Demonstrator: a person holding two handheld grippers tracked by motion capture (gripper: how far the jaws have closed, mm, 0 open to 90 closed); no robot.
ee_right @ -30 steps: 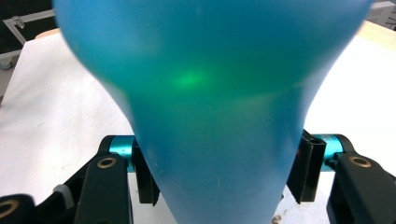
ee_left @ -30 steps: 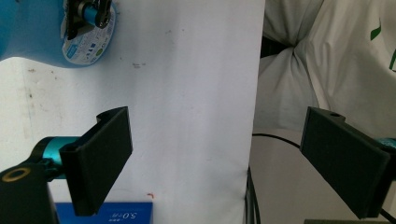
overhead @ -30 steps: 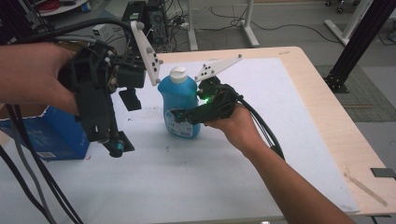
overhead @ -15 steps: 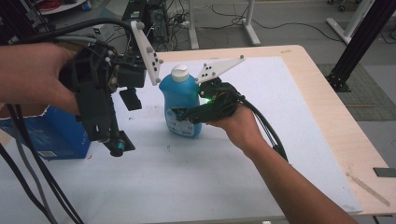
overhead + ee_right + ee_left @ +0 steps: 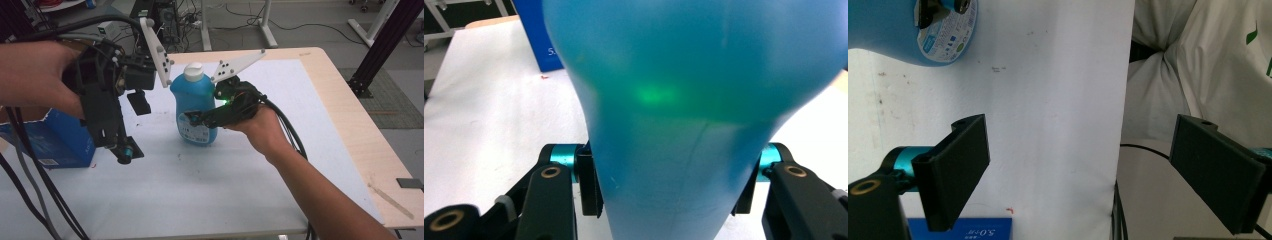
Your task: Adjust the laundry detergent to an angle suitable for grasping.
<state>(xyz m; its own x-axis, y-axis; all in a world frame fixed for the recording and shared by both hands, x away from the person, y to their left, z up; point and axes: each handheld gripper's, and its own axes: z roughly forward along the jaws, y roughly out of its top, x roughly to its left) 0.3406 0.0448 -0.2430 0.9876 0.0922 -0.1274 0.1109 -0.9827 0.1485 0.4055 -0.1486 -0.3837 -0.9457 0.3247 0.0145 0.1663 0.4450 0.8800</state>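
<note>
**Blue bottle clamped low on its body by the right tongs**

The blue bottle [image 5: 194,107] is judged to be smooth, rounded plastic, probably holding liquid, so some weight and a slippery skin are to be expected. Its walls are likely to give a little under pressure, and the white cap [image 5: 193,71] makes it top-heavy if tipped. The best hold is judged to be the narrower lower body, where the pads can seat on both flanks.

That is where the right tongs [image 5: 202,119] are placed: the jaws have just been closing, and they are now pressed on either side of the bottle, which stands upright on the white surface [image 5: 240,180].

The left tongs [image 5: 1088,165] are held spread wide and nothing is held between them; the bottle lies well ahead of them and to one side.
</note>
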